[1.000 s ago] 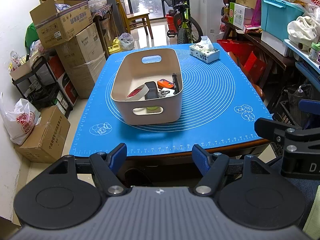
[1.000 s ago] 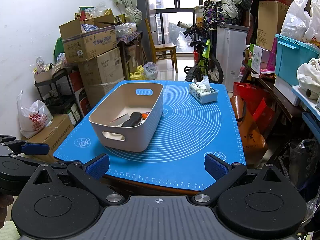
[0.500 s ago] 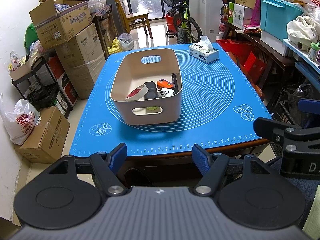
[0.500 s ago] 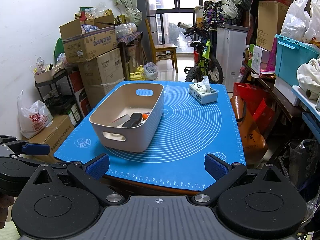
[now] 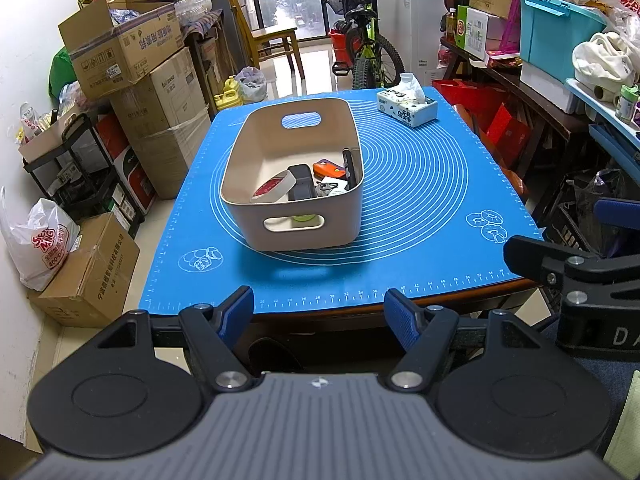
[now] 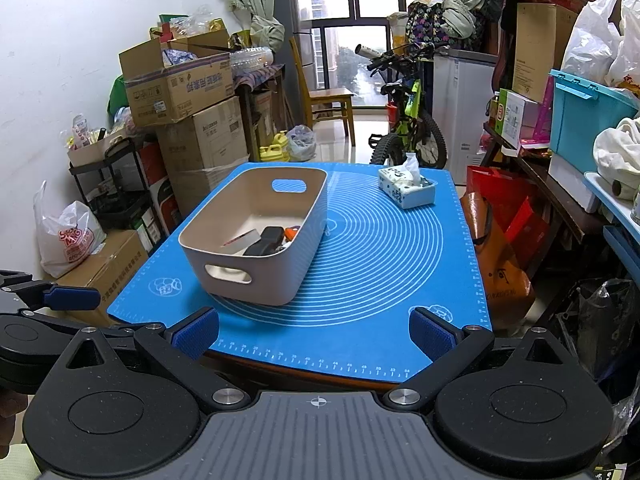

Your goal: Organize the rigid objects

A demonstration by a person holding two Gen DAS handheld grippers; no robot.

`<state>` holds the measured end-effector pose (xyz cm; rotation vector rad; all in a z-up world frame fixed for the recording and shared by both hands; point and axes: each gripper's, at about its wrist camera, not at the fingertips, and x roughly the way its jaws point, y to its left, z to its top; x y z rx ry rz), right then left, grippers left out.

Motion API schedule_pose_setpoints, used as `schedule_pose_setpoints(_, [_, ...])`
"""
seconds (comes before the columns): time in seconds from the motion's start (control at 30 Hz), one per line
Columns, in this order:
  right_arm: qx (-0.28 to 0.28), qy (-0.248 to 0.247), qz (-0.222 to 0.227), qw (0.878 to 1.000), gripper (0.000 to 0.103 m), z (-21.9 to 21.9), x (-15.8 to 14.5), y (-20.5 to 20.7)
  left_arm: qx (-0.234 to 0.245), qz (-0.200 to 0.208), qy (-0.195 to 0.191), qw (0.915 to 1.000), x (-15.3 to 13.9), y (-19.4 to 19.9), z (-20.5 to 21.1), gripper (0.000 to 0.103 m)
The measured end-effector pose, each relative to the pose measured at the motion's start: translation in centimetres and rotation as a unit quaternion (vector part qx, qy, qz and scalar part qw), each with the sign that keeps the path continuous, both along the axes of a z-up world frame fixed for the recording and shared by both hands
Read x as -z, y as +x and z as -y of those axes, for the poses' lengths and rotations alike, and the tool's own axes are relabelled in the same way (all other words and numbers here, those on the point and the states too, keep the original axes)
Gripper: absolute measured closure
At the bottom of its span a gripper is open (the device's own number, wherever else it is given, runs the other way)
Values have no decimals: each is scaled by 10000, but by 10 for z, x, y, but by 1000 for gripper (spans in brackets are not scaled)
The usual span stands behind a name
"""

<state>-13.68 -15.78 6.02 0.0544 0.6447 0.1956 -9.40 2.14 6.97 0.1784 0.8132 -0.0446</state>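
Ahead of both my jaws spreads the blue mat (image 5: 420,200), and on it, beyond my left gripper (image 5: 319,312), stands the beige bin (image 5: 296,232) holding the rigid objects: a tape roll (image 5: 274,189), a black case (image 5: 301,186), an orange piece (image 5: 328,169). My left jaws gape with nothing between them; my right gripper (image 6: 314,330) is likewise spread and bare, the bin ahead and left of it. The tissue box (image 6: 406,188) sits far beyond. The risk I judge: reaching over the bin's tall near wall, a finger could catch the rim and shove or tip it.
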Motion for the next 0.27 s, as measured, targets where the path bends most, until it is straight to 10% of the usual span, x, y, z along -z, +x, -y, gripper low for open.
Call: schedule_pose_setpoints(0.27, [14,0,5,10000,3,-1,-1,0,1,0,-10,10000,0,0,0,30])
